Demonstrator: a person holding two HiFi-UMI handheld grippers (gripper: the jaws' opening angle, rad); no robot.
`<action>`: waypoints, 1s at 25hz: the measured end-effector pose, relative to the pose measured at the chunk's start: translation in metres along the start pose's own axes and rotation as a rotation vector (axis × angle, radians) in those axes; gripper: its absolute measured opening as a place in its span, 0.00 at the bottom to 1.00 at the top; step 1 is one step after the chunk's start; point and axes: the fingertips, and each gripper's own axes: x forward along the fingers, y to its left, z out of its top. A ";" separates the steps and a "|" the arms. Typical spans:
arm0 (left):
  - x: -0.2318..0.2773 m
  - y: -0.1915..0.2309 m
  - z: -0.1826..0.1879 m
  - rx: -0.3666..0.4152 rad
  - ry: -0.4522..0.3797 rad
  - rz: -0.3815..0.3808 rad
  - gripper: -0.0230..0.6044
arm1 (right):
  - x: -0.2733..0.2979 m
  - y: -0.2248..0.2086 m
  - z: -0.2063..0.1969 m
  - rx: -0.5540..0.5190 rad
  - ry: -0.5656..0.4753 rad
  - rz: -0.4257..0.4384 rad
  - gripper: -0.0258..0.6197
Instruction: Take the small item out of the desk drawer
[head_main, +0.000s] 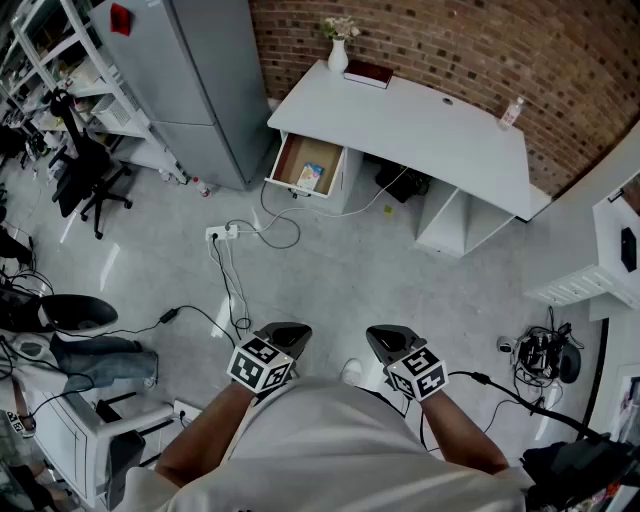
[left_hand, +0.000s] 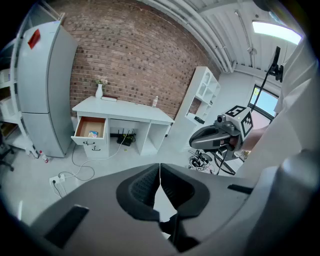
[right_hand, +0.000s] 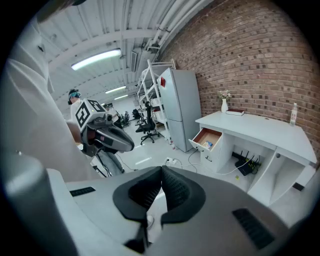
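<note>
Entry: small item (head_main: 310, 177). A flat packet or carton with blue and yellow print on a pale ground, lying on the floor of the open drawer (head_main: 280, 160) at the left end of the white desk (head_main: 430, 125); nothing else can be made out in the drawer. Handling, as judged: light, thin-walled, probably card or foil (too small here to tell a stiff box from a soft pack), so liable to dent under a hard squeeze and to slide on the smooth drawer bottom. Suggested hold: come in from above and pinch across its narrow width, one jaw on each long edge; if it lies too flat, tip it up against the drawer wall first. Tools: left gripper (head_main: 288, 333) and right gripper (head_main: 387, 338), each with jaws pressed together on nothing, held low before the person, well apart from the desk across open floor.
</note>
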 end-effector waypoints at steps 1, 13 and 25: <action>-0.009 0.010 -0.007 0.000 -0.003 0.010 0.07 | 0.009 0.009 0.004 -0.002 -0.005 0.000 0.09; -0.110 0.091 -0.095 -0.056 -0.077 0.010 0.08 | 0.101 0.132 0.021 -0.012 -0.028 0.012 0.09; -0.076 0.163 -0.089 -0.124 -0.025 -0.024 0.13 | 0.156 0.084 0.061 0.058 -0.045 -0.031 0.22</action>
